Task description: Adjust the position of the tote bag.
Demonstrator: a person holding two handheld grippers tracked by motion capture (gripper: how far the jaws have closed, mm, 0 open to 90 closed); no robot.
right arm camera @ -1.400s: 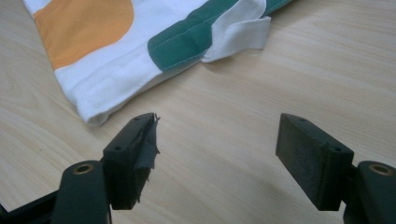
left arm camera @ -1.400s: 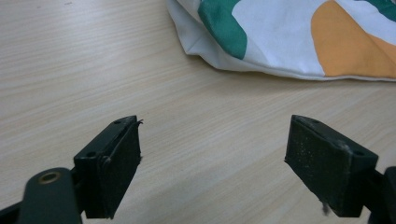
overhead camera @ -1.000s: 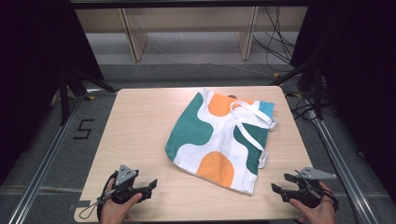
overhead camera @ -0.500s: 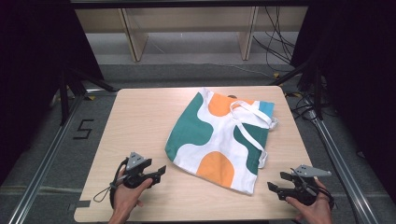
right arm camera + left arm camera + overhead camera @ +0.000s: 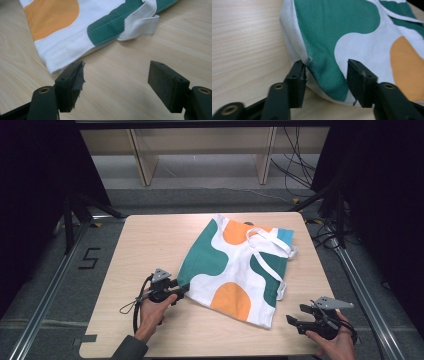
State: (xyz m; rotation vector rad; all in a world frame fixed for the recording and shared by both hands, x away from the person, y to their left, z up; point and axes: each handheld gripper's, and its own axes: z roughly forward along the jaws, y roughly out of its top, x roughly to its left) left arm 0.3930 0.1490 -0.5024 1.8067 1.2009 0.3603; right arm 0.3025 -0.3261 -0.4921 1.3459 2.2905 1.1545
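A soft white cloth bag with green and orange blobs and 2 white straps (image 5: 235,267) is lying flat on the light wooden table (image 5: 145,242), a little to the right of the middle. The left gripper (image 5: 181,289) is sitting at the bag's near left corner with its 2 black jaws standing wide apart, and in the left gripper view (image 5: 325,75) the green corner is poking in between them. The right gripper (image 5: 296,316) is resting near the table's right front edge, just beside the bag's near right corner, and its jaws (image 5: 116,82) are gaping wide over bare wood, holding nothing.
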